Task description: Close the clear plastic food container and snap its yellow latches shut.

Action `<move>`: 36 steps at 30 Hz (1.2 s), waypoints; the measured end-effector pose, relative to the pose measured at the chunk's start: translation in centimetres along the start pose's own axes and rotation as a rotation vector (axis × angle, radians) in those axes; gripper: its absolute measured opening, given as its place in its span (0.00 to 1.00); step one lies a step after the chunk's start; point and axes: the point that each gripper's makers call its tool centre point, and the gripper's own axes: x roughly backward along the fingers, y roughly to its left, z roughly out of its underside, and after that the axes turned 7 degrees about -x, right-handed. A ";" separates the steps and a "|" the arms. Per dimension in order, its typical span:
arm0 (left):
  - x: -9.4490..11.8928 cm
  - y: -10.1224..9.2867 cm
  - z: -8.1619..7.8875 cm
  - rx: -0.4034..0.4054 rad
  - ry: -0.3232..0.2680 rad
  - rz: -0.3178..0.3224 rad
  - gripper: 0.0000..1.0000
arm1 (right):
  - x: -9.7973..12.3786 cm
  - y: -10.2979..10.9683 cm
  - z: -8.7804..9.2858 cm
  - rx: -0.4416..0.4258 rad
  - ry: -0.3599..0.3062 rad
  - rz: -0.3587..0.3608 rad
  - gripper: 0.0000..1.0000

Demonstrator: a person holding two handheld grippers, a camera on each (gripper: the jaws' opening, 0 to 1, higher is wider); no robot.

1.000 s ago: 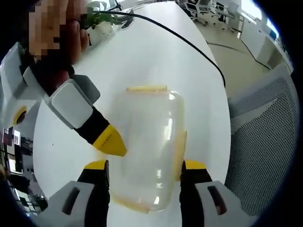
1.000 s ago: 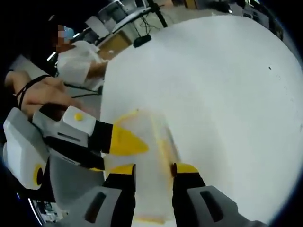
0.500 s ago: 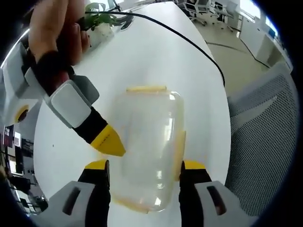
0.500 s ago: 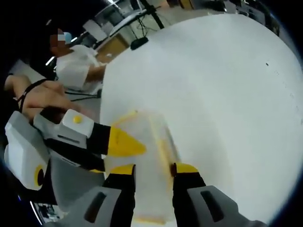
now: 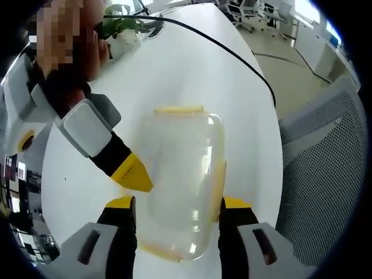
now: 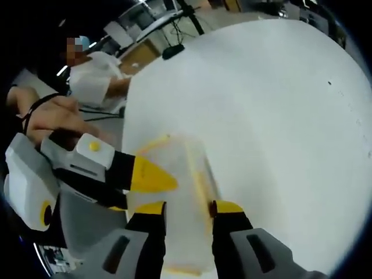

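My left gripper (image 5: 177,204) jaws wide, straddling clear container (image 5: 185,174) on white table (image 5: 192,70), lid on, my right gripper (image 6: 185,209) jaws narrower, pressed vs container's side by yellow latch (image 6: 200,183), grip on it unclear.

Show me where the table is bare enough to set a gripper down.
Bare table lies beyond and to the side of the container, short of the black cable. It is crowded at the container, where both grippers meet, left and right.
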 end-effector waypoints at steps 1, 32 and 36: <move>0.0 0.0 0.0 -0.002 0.001 0.000 0.56 | 0.0 0.0 0.0 0.001 -0.002 0.001 0.29; 1.1 -0.6 0.7 -0.014 -0.021 0.101 0.90 | 0.0 2.3 -1.2 0.216 0.001 0.042 0.67; 1.2 -0.5 0.7 -0.003 -0.024 0.116 0.89 | 0.1 2.7 -0.9 0.220 -0.004 0.044 0.67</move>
